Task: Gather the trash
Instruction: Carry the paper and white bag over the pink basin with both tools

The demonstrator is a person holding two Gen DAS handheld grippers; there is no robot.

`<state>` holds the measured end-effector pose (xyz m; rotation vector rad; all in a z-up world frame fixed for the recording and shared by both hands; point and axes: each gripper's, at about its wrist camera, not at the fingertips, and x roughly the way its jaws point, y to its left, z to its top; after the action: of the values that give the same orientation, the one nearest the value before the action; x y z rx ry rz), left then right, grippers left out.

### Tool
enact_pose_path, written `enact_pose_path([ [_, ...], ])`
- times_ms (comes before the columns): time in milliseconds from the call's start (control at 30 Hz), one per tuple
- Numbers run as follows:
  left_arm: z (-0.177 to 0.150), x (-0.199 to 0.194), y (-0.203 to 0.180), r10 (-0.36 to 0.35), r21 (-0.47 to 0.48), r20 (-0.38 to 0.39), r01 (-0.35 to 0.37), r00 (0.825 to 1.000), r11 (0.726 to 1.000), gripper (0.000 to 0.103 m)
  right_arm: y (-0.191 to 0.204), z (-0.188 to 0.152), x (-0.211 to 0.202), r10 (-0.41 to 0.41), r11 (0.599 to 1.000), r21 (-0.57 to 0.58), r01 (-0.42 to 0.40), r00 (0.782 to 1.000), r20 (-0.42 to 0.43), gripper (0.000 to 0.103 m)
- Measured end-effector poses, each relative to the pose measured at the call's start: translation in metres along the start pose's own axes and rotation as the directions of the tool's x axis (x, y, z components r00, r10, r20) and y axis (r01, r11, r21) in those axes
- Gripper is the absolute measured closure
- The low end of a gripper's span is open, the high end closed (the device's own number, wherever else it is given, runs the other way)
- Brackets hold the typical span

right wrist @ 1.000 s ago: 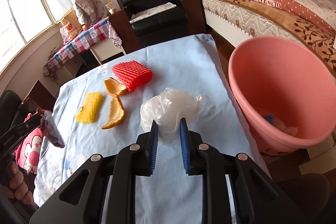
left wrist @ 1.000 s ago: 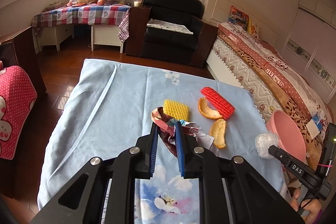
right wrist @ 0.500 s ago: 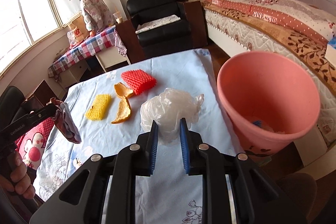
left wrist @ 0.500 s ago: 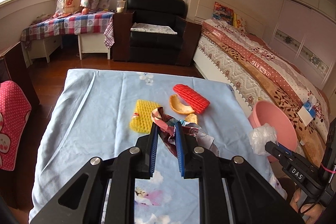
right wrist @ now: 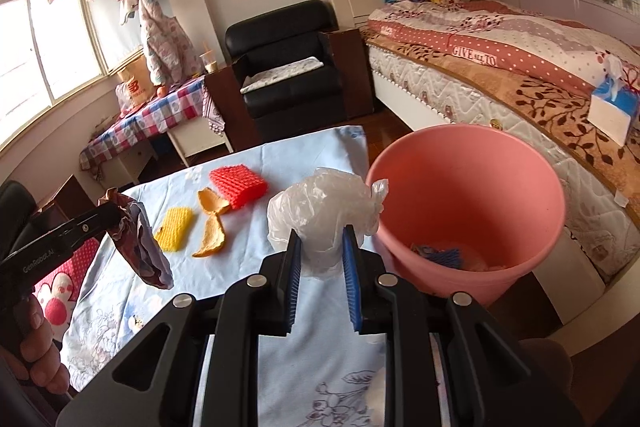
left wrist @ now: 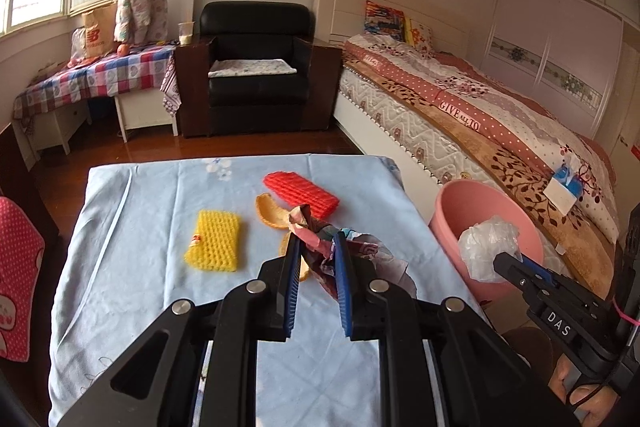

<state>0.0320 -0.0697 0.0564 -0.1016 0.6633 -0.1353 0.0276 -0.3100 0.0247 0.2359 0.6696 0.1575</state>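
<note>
My left gripper [left wrist: 317, 241] is shut on a crumpled printed wrapper [left wrist: 320, 227] and holds it above the blue tablecloth [left wrist: 140, 267]; the same wrapper [right wrist: 140, 239] hangs at the left of the right wrist view. My right gripper [right wrist: 321, 233] is shut on a crumpled clear plastic bag [right wrist: 320, 207], lifted beside the rim of the pink bin [right wrist: 472, 195]. From the left wrist view that bag [left wrist: 486, 243] shows in front of the bin [left wrist: 452, 211]. On the cloth lie a yellow foam net [left wrist: 214, 241], a red foam net [left wrist: 302, 189] and orange peels [left wrist: 272, 213].
The bin stands on the floor at the table's right edge, with some trash inside it. A bed [left wrist: 480, 123] runs along the right, and a black armchair [left wrist: 256, 67] sits beyond the table. A red dotted cushion [left wrist: 16, 287] is at the left.
Both grippers have risen and drawn back from the table, each keeping its load. The right one with the plastic bag now sits nearer the bin's rim, which shows more fully.
</note>
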Motion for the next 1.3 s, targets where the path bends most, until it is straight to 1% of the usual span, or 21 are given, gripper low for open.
enact_pose_path([
  [333, 0.011, 0.013, -0.043, -0.047, 0.070, 0.011, 0.046, 0.999, 0.996, 0.087, -0.029, 0.002, -0.001, -0.025, 0.998, 0.064, 0.023, 0.999, 0.023, 0.083],
  [600, 0.020, 0.038, -0.086, -0.081, 0.128, -0.002, 0.081, 0.997, 0.988, 0.087, -0.061, 0.004, 0.001, -0.084, 0.991, 0.106, 0.079, 0.996, 0.035, 0.083],
  [800, 0.025, 0.063, -0.121, -0.111, 0.157, -0.022, 0.113, 0.994, 0.981, 0.087, -0.092, 0.005, 0.004, -0.119, 0.981, 0.157, 0.112, 0.992, 0.031, 0.083],
  [1033, 0.026, 0.091, -0.160, -0.146, 0.197, -0.046, 0.152, 0.988, 0.969, 0.087, -0.120, 0.006, 0.009, -0.147, 0.968, 0.208, 0.139, 0.989, 0.021, 0.083],
  [1300, 0.017, 0.124, -0.194, -0.159, 0.215, -0.111, 0.180, 0.981, 0.960, 0.087, -0.141, 0.006, 0.013, -0.164, 0.959, 0.235, 0.156, 0.986, 0.014, 0.083],
])
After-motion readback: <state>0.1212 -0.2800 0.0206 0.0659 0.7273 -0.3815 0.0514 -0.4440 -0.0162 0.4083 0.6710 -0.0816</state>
